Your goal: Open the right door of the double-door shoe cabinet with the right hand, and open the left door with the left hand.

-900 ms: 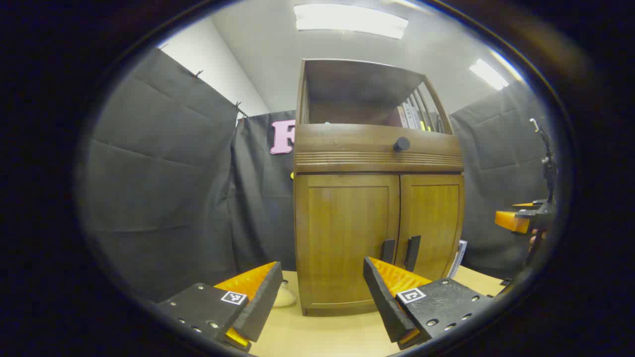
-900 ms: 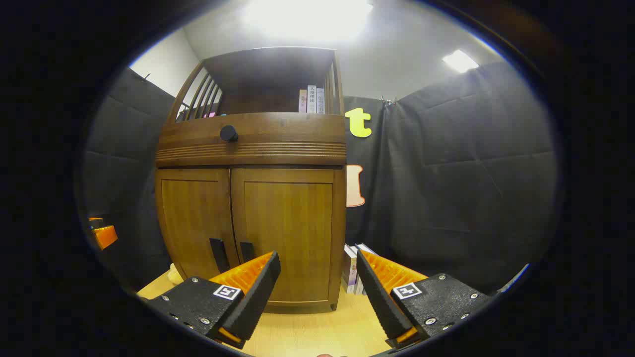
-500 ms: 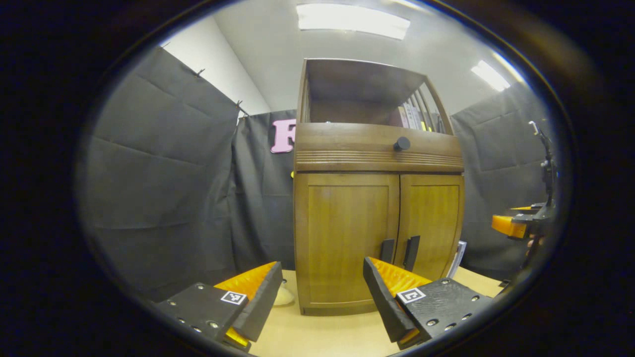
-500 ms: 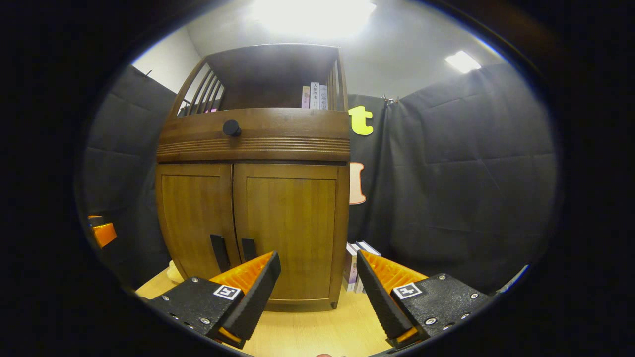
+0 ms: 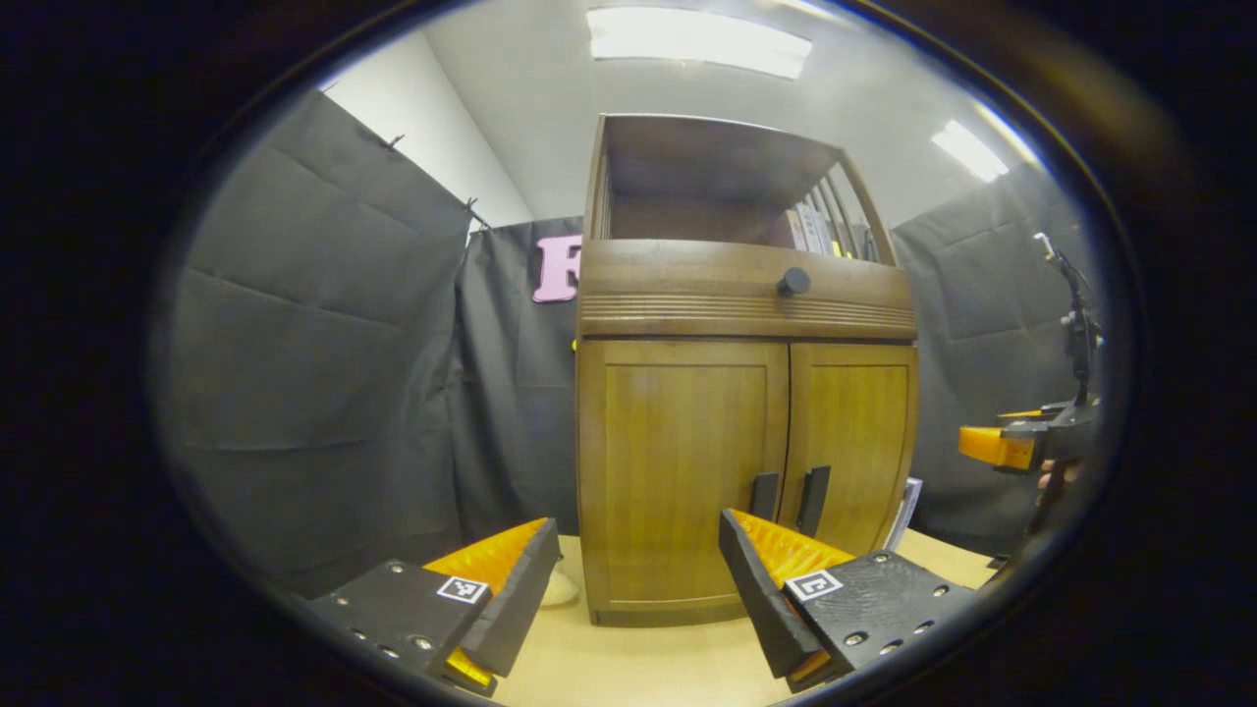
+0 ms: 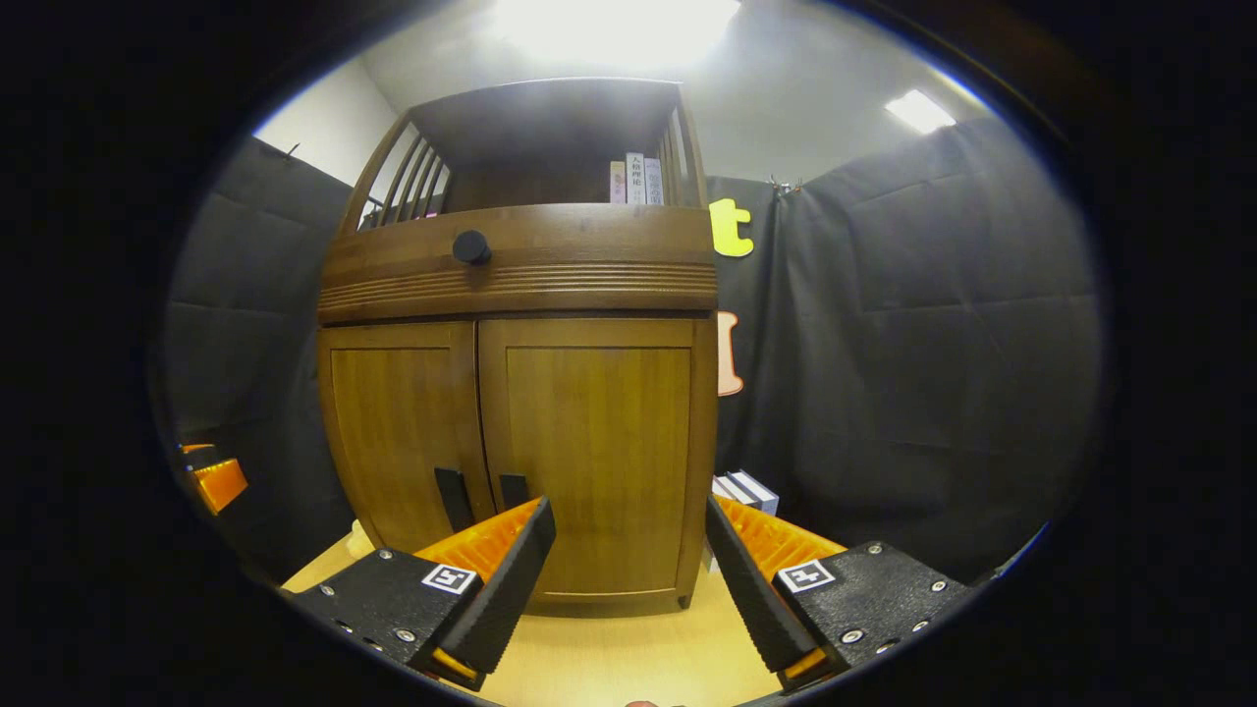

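The cabinet stands upright on the surface, ahead of both my claws, and I read both doors as closed. In the left gripper view it sits ahead and slightly right of my left claw; in the right gripper view it sits ahead and slightly left of my right claw. The left door lies straight ahead of the left claw, between its fingers, and the right door lies likewise ahead of the right claw. A drawer with a round dark knob runs above the doors, below an open shelf holding books. More books stand by the cabinet's foot, just beyond my right claw's right finger. The two dark handles, the left handle and the right handle, hang side by side at the seam between the doors, low on them. From the left claw they lie just above its right finger; from the right claw, just above its left finger. My left claw is spread wide, touching nothing, short of the cabinet. My right claw is equally spread and free; in the left gripper view it appears far off to the right, held by a hand. A small pale object sits on the surface beside the cabinet's left foot; I cannot tell what it is.
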The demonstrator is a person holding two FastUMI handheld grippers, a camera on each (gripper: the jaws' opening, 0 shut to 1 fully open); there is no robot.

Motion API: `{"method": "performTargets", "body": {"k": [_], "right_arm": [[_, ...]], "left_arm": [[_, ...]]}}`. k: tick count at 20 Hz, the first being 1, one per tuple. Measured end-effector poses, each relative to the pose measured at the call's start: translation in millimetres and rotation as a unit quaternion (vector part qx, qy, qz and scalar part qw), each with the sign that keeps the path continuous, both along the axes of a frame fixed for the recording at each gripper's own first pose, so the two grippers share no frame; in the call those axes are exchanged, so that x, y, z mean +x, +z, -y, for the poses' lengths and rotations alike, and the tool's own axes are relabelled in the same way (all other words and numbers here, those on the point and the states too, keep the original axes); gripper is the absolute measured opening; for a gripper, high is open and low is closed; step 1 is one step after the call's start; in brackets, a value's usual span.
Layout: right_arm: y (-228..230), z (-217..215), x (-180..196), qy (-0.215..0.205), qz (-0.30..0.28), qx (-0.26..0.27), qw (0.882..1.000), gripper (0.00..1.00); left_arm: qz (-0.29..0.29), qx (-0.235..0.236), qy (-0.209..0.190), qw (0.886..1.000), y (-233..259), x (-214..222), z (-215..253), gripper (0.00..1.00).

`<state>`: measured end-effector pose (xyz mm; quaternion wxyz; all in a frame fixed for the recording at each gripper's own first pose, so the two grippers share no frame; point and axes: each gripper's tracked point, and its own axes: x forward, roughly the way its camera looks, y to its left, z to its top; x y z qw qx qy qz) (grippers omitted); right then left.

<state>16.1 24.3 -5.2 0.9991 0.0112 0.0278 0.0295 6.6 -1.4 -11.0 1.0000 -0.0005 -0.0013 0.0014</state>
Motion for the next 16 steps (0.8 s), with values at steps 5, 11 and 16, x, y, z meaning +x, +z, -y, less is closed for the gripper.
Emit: {"method": "performTargets", "body": {"k": [5, 11, 16], "right_arm": [[5.1, -24.2, 19.6, 0.024, -0.009, 0.008, 1.0, 0.95], [6.5, -54.6, 52.1, 0.049, -0.011, 0.006, 0.999, 0.95], [-5.7, -87.2, 84.8, 0.068, -0.027, 0.004, 0.997, 0.96]], "left_arm": [[0.004, 0.015, -0.003, 1.0, -6.8, -3.3, -1.5, 0.95], [-0.008, 0.011, 0.007, 1.0, -20.0, -8.6, -16.1, 0.94], [-0.023, 0.011, 0.017, 1.0, -30.0, -20.2, -26.7, 0.94]]}}
